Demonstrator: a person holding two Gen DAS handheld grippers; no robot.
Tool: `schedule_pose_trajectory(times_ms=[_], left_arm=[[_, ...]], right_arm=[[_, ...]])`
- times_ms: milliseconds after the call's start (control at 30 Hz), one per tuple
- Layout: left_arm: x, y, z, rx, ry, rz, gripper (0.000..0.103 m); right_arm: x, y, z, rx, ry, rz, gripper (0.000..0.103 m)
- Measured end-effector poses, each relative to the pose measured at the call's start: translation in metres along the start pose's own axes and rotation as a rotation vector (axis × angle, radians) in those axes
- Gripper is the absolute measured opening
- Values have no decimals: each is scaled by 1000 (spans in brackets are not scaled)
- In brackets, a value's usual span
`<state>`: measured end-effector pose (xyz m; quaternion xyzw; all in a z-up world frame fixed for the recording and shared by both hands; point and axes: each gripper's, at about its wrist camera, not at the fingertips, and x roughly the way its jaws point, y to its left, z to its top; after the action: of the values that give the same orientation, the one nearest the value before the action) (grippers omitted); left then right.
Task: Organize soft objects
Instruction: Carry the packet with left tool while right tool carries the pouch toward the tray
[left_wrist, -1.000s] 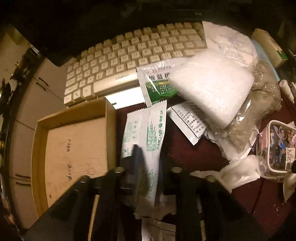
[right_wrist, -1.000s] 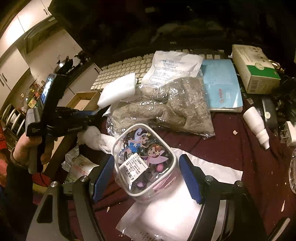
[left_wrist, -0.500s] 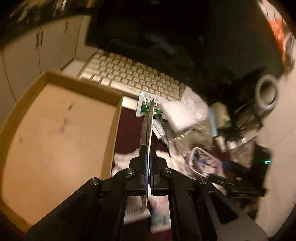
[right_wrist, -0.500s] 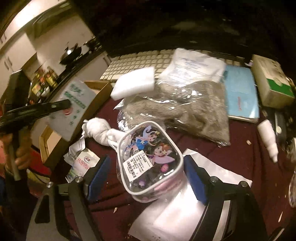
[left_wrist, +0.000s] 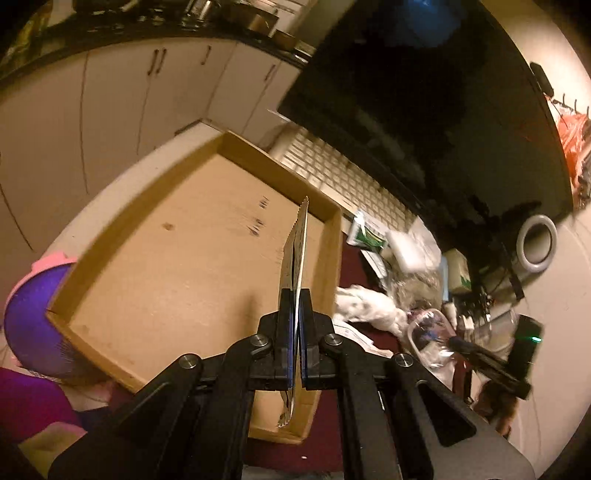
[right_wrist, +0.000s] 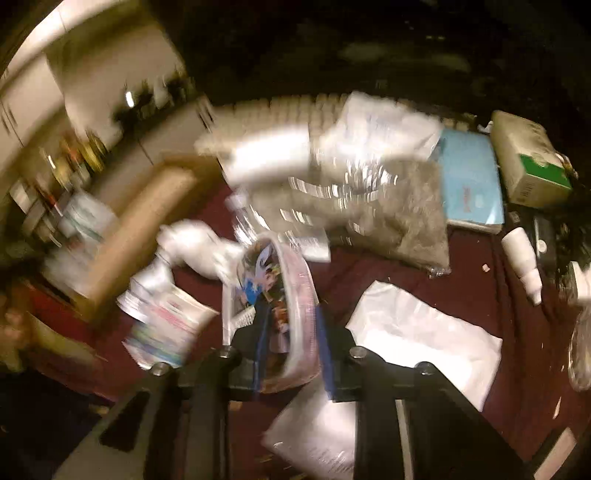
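The flat sachet (left_wrist: 295, 254) is being held edge-on in the left tongs (left_wrist: 295, 345), which are clenched on it. A second ago it was lying on the dark red counter (right_wrist: 369, 273) just beside the cardboard tray (left_wrist: 166, 258). It is now hanging over the tray's bare floor, near the tray's right wall. In the right wrist view it is showing as a pale blur (right_wrist: 85, 221) past the tray's far side.

The cartoon-print pouch (right_wrist: 273, 295) is being squeezed between the pads of the right tongs (right_wrist: 291, 347). These jaws have just been closing from wide open, and the pouch is now tilted up off the counter, near its middle.

Judged from this, one soft item is ready for release into the tray and a second is being gripped for the same trip. The white cloth (right_wrist: 195, 247), the grey bagged bundle (right_wrist: 388, 218) and the white packet (right_wrist: 424, 332) are lying on the counter, not yet sorted.
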<state>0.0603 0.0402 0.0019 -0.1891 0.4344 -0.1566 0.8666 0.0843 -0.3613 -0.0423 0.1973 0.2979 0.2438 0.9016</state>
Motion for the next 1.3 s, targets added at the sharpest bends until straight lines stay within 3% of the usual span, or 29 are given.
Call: schedule_pose_trajectory(times_ms=[100,200,267,333,400,533,600,700,767,900,1067,1300], left_arm=[[8,7,2,-24,9,3,1],[10,9,-3,-16,10,-4,1],[15,9,-6,-10,22,8,1],[20,9,-8,-11,33,21,1],[22,11,-9,-13,40,15,1],[21,10,-6,-5,38,25,1],[18,13,-3,-2,27,39,1],[14,20,-1,-18,21,44,1],[17,23,-2,-19,26,57,1],[27,30,-6,-31,51,75,1],[31,36,-8,-45,59,79,1],[31,44,-9,-52,50,100,1]], right_arm=[[-9,15,6,-34,-44,-25,19],[1,4,6,-10,-6,2,29],[9,-3,4,22,0,-2,64],[11,1,2,8,4,-4,73],[12,11,-4,-53,44,-12,74],[29,33,-14,-230,81,-162,75],[30,30,-10,-259,84,-218,76],[18,11,4,-160,60,-113,76],[20,6,8,-143,61,-99,80],[39,12,-2,-188,167,-37,80],[42,32,-24,-290,194,-138,80],[27,21,-24,-178,134,-136,76]])
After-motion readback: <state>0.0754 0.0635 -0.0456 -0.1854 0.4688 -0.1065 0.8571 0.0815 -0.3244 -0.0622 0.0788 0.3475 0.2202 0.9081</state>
